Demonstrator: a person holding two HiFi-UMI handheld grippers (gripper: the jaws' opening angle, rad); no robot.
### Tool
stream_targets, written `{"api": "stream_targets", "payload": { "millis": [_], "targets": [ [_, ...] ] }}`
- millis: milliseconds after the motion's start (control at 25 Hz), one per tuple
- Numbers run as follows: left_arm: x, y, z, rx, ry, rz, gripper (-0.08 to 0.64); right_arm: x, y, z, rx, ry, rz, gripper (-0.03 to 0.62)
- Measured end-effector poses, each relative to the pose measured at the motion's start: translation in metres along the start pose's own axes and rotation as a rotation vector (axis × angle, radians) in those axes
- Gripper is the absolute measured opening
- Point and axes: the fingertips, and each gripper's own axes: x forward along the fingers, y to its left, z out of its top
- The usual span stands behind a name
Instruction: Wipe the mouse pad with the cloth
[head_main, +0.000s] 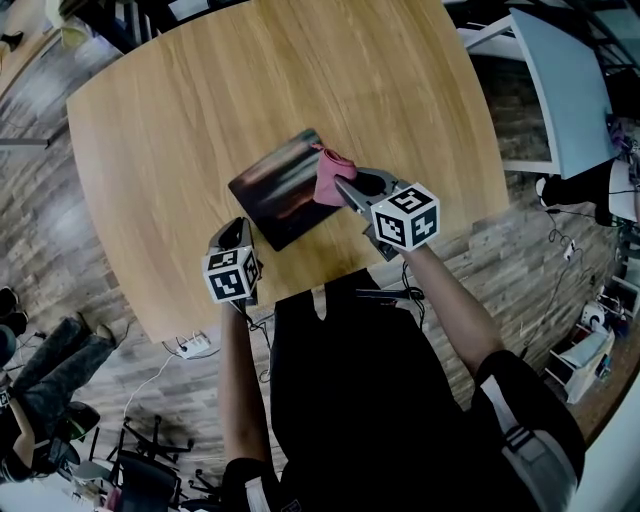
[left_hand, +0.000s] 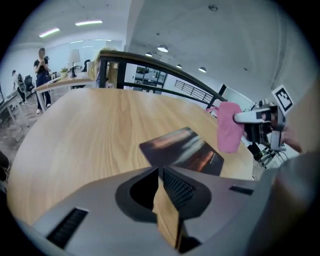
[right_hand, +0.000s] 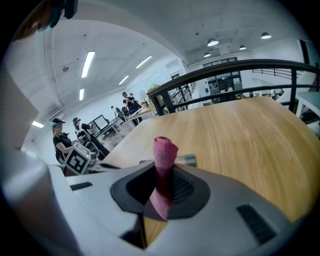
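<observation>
A dark mouse pad (head_main: 280, 190) (left_hand: 182, 150) lies slanted on the round-cornered wooden table (head_main: 200, 100), towards its near side. A pink cloth (head_main: 328, 178) (left_hand: 229, 126) (right_hand: 164, 155) hangs bunched over the pad's right edge. My right gripper (head_main: 340, 185) (right_hand: 162, 180) is shut on it, with the cloth's rolled end sticking up past the jaws. Only a sliver of the pad (right_hand: 186, 160) shows beyond them. My left gripper (head_main: 232, 232) (left_hand: 160, 172) is shut on nothing, low by the table's near edge, just short of the pad's near left corner.
The table's near edge (head_main: 300, 285) runs close behind both grippers. A white desk (head_main: 560, 90) stands off to the right. A power strip (head_main: 195, 345) and cables lie on the floor below. Several people (right_hand: 127, 105) stand far off in the room.
</observation>
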Motion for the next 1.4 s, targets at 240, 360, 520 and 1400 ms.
{"api": "stream_targets", "payload": {
  "millis": [240, 360, 520, 1400],
  "targets": [
    [0.017, 0.026, 0.040, -0.018, -0.021, -0.015, 0.032, 0.016, 0.050, -0.026, 0.040, 0.054, 0.113, 0.066],
    [0.026, 0.024, 0.047, -0.039, -0.011, -0.057, 0.119, 0.023, 0.079, -0.041, 0.047, 0.092, 0.186, 0.066],
    [0.035, 0.019, 0.042, -0.025, 0.038, -0.081, 0.127, 0.039, 0.118, -0.069, 0.014, 0.186, 0.279, 0.066],
    [0.052, 0.028, 0.021, 0.079, 0.187, 0.013, 0.061, 0.123, 0.111, -0.135, -0.019, 0.399, 0.211, 0.066]
  ]
}}
